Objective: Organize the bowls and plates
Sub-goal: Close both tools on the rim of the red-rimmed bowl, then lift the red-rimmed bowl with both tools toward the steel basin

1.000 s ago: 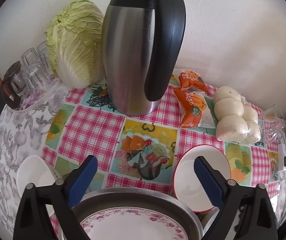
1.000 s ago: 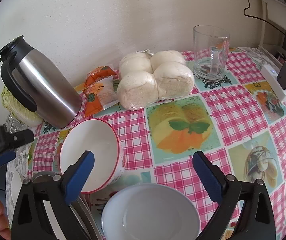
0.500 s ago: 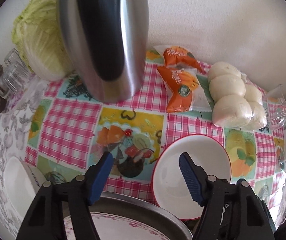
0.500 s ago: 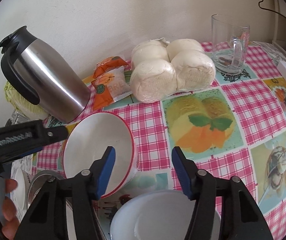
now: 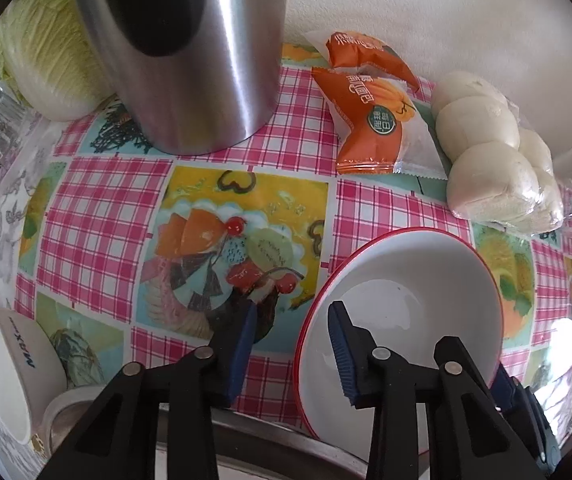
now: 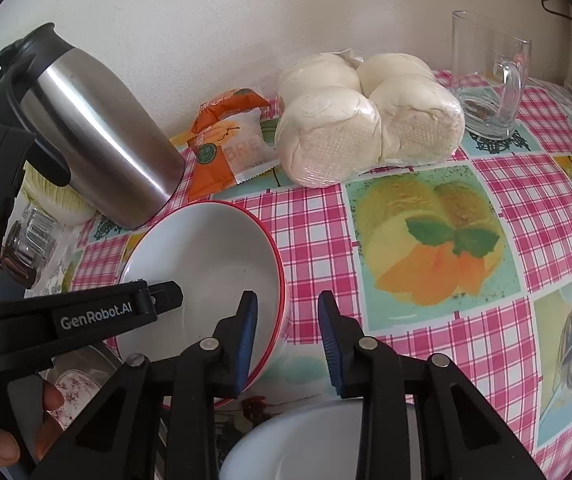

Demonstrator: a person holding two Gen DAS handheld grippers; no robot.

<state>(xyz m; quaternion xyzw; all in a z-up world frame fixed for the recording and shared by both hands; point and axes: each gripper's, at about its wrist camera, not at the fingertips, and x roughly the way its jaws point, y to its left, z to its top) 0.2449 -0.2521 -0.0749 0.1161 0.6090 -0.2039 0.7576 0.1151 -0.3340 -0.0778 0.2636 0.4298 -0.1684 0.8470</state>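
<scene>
Straddling opposite sides of the red-rimmed bowl (image 5: pixel 417 280), both grippers have just been closing. The left gripper (image 5: pixel 290 320) has one of its fingers outside the rim and one inside; the right gripper (image 6: pixel 287 312) does the same on the other side. In both, the fingers are partly spread, with a gap around the wall, so neither pinches it yet. The bowl sits on the checked tabletop (image 6: pixel 425 344) near the steel jug (image 5: pixel 190 60). The step looks like gripping this bowl to move it; next the pads must meet the wall before any lift. Only the left view shows the small white bowl (image 5: pixel 4 364) at the tabletop's edge. The right view alone shows the glass mug (image 6: pixel 489 80) and a plain white bowl (image 6: pixel 305 444) below the fingers.
</scene>
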